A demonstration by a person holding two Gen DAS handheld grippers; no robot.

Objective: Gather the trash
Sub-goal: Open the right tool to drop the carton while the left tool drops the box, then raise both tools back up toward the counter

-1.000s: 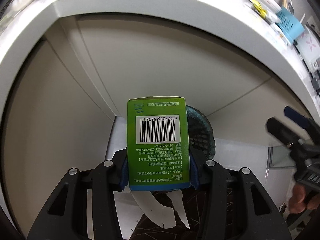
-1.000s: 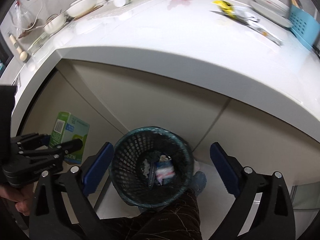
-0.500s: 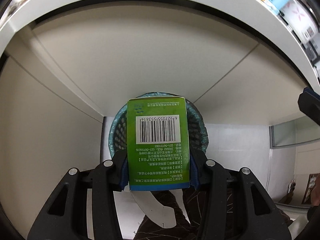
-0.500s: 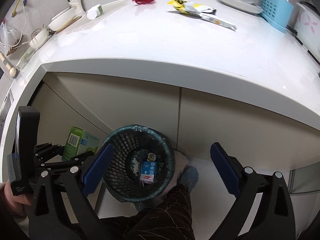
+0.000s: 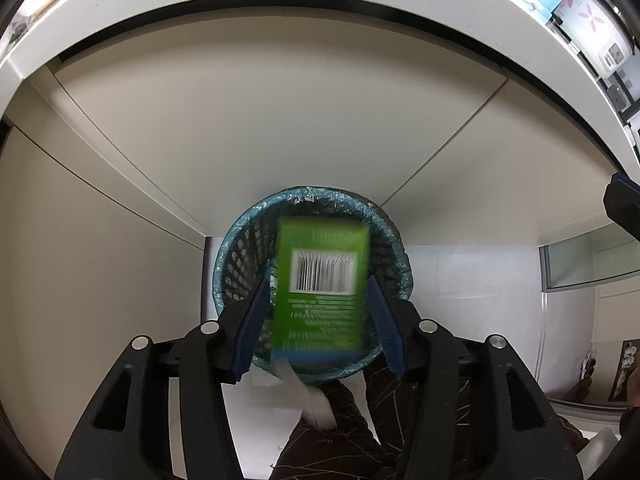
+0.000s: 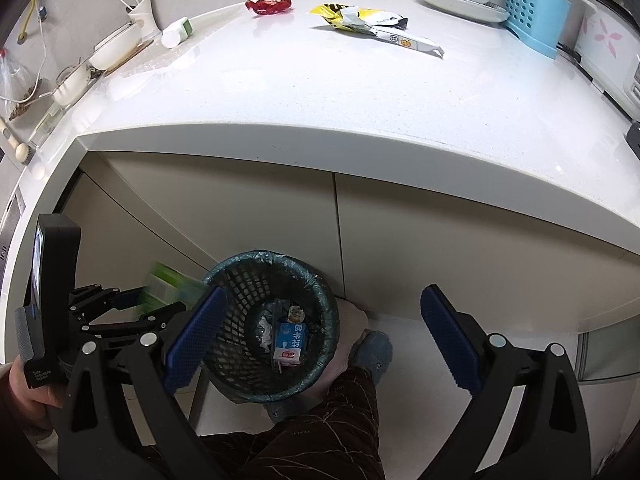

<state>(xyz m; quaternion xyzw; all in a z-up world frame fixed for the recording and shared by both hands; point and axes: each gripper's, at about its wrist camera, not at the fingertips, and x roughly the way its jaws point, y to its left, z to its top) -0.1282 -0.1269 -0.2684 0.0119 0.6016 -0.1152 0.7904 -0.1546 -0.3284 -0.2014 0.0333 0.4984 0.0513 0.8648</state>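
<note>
Our left gripper point(image 5: 318, 320) is opening its jaws, and the blurry green box point(image 5: 320, 288) sits loose between them, above the bin point(image 5: 236, 256). We think it could hit the rim and fall outside. Our right gripper point(image 6: 320, 336) is wide open, holding nothing.

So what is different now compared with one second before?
The left gripper moved over the mesh trash bin; its jaws are opening and the green carton, blurred, has come free between them. The right gripper stayed open and empty.
</note>
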